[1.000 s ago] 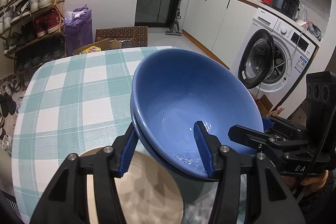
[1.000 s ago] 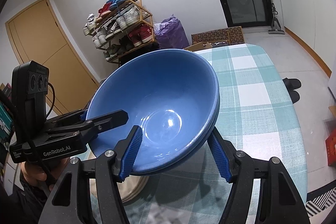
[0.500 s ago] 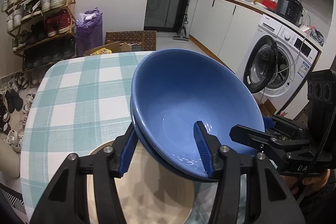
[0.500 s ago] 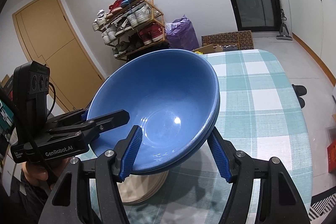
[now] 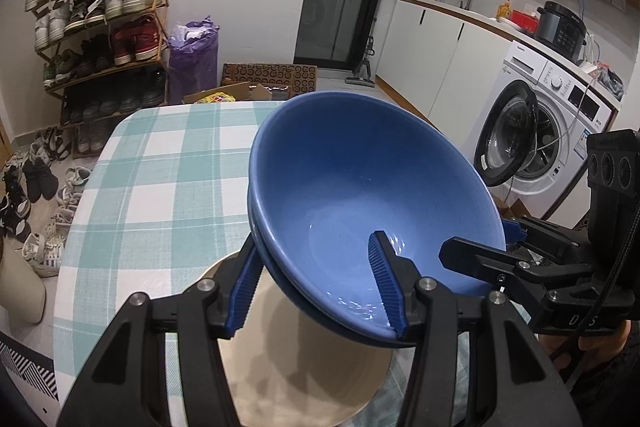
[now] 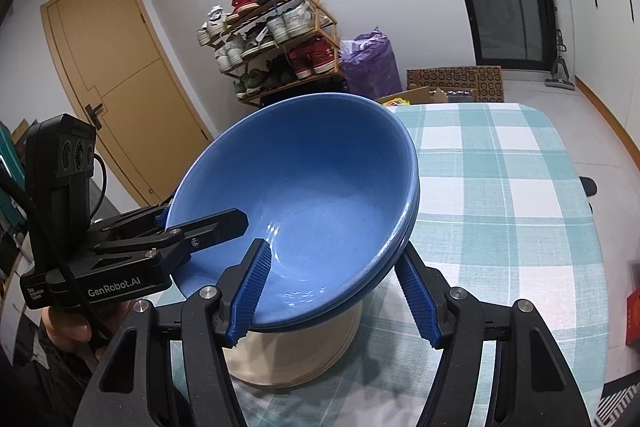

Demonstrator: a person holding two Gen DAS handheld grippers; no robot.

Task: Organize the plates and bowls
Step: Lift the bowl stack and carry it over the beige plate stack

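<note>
step: i'm carrying two nested blue bowls (image 5: 360, 195) above the cream plate stack (image 6: 296, 355) on the checked tabletop (image 5: 160, 167) | left tool (image 5: 316, 287) pinching one rim; right tool (image 6: 336, 295) pinching the opposite rim | next: centre over plates; lower level

Nested bowls (image 5: 360, 187) above plate stack (image 6: 304, 359) on table (image 5: 160, 179)
</note>
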